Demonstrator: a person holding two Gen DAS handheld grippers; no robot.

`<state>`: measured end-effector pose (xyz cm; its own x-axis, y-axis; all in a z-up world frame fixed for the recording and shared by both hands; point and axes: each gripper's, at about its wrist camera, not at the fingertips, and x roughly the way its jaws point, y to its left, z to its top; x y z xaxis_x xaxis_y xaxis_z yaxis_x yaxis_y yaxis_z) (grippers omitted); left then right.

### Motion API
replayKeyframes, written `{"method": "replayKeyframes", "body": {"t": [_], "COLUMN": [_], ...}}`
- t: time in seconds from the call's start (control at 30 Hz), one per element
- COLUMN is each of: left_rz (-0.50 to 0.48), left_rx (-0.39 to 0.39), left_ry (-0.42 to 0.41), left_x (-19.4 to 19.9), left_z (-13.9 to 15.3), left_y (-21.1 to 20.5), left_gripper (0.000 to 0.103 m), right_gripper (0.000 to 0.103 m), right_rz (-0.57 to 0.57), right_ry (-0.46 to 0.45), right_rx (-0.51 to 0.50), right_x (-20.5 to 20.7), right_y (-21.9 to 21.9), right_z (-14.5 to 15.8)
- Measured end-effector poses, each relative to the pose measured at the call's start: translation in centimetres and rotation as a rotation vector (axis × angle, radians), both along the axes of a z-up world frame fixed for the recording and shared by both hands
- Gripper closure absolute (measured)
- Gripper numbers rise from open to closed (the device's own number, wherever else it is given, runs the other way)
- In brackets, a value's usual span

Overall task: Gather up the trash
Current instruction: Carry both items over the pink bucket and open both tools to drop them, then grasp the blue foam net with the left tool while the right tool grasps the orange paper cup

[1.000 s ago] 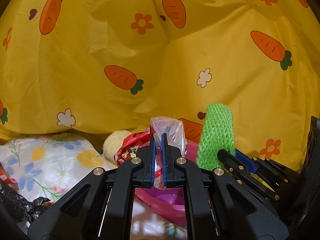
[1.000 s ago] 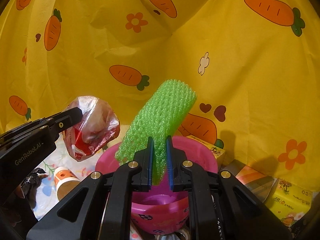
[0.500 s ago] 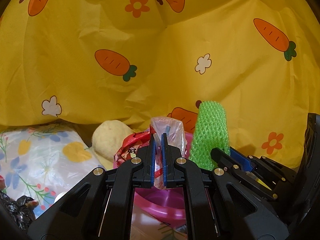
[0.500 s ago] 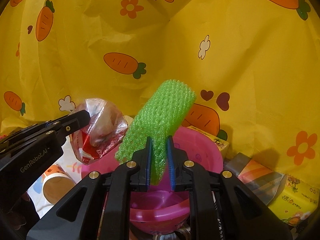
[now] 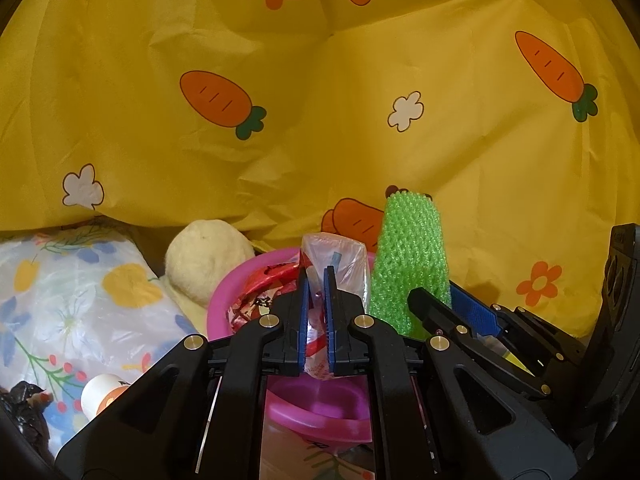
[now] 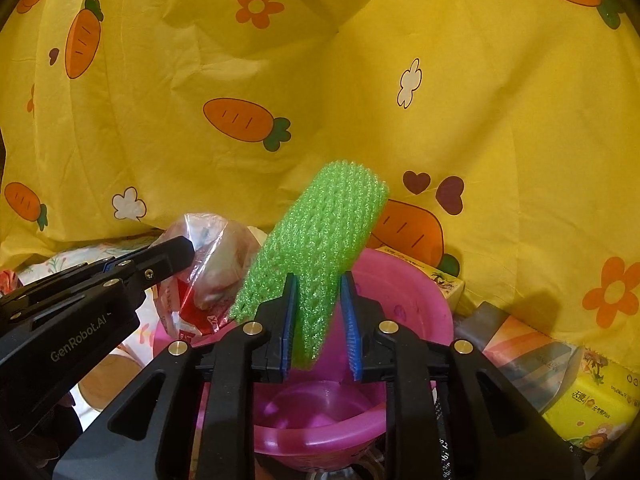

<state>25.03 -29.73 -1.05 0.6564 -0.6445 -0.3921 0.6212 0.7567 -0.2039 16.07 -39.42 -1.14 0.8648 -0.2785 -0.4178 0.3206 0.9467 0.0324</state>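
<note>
A pink plastic basin (image 5: 224, 300) (image 6: 404, 280) sits under both grippers. My left gripper (image 5: 316, 280) is shut on a crumpled clear and red plastic bag (image 5: 336, 256) and holds it over the basin's left rim; the bag also shows in the right wrist view (image 6: 216, 256). My right gripper (image 6: 318, 286) has its jaws parted around a green foam net sleeve (image 6: 320, 248), which stands loose between the pads above the basin. The sleeve also shows in the left wrist view (image 5: 408, 264).
A yellow carrot-print cloth (image 5: 320, 120) hangs close behind. A cream plush toy (image 5: 204, 256), a flowered plastic bag (image 5: 80, 300), a small orange-white cup (image 5: 104, 396) and black bag (image 5: 24, 404) lie left. Boxes and packs (image 6: 580, 396) lie right of the basin.
Both grippers have moved forward and down over the basin. My right gripper's jaws have opened, and the green sleeve now sits loose between them. The left gripper stays shut on the bag.
</note>
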Motion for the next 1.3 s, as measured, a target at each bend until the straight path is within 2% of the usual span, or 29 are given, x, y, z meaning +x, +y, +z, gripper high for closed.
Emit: {"method": "replayKeyframes", "body": {"t": [0.03,0.1,0.23,0.27,0.33,0.47,0.5,0.7,0.97,1.13,1.3], "left_rz": [-0.005,-0.005,0.029,0.045,0.083,0.154,0.175,0.310,0.466,0.575,0.712], "left_rx": [-0.005,-0.007,-0.017,-0.014,-0.018,-0.020,-0.014,0.024,0.092,0.097,0.131], "left_ry": [0.010,0.021,0.009,-0.004,-0.024,-0.042,-0.047,-0.081,-0.149,-0.155,-0.172], "left_x": [0.2,0.3,0.3,0.2,-0.1,-0.8,-1.1,-3.7,-9.8,-13.0,-15.8], "left_z": [-0.1,-0.3,-0.2,0.0,0.3,1.2,1.4,2.4,4.3,3.9,2.9], "left_y": [0.0,0.1,0.9,1.1,1.9,3.7,4.3,8.2,13.7,18.3,23.3], "left_gripper": [0.091,0.084,0.052,0.047,0.027,0.016,0.013,0.009,0.009,0.009,0.008], "right_gripper": [0.068,0.067,0.062,0.061,0.056,0.041,0.033,0.016,0.015,0.015,0.015], "right_rz": [0.001,0.001,-0.006,-0.008,-0.011,-0.018,-0.020,-0.010,0.102,0.212,0.268], "right_ry": [0.000,0.002,0.007,0.006,0.000,-0.029,-0.042,-0.088,-0.129,-0.120,-0.095], "right_rx": [0.002,0.006,0.012,0.015,0.026,0.039,0.047,0.086,0.057,0.055,0.034], "right_x": [0.1,0.1,0.1,0.0,-0.3,-1.3,-1.8,-4.2,-7.5,-8.6,-8.5], "right_y": [0.0,-0.1,-0.2,-0.2,-0.3,-0.1,0.0,1.4,7.1,11.5,15.0], "right_z": [0.0,-0.2,-0.5,-0.5,-0.5,-0.1,0.1,0.8,1.4,1.3,0.7]}}
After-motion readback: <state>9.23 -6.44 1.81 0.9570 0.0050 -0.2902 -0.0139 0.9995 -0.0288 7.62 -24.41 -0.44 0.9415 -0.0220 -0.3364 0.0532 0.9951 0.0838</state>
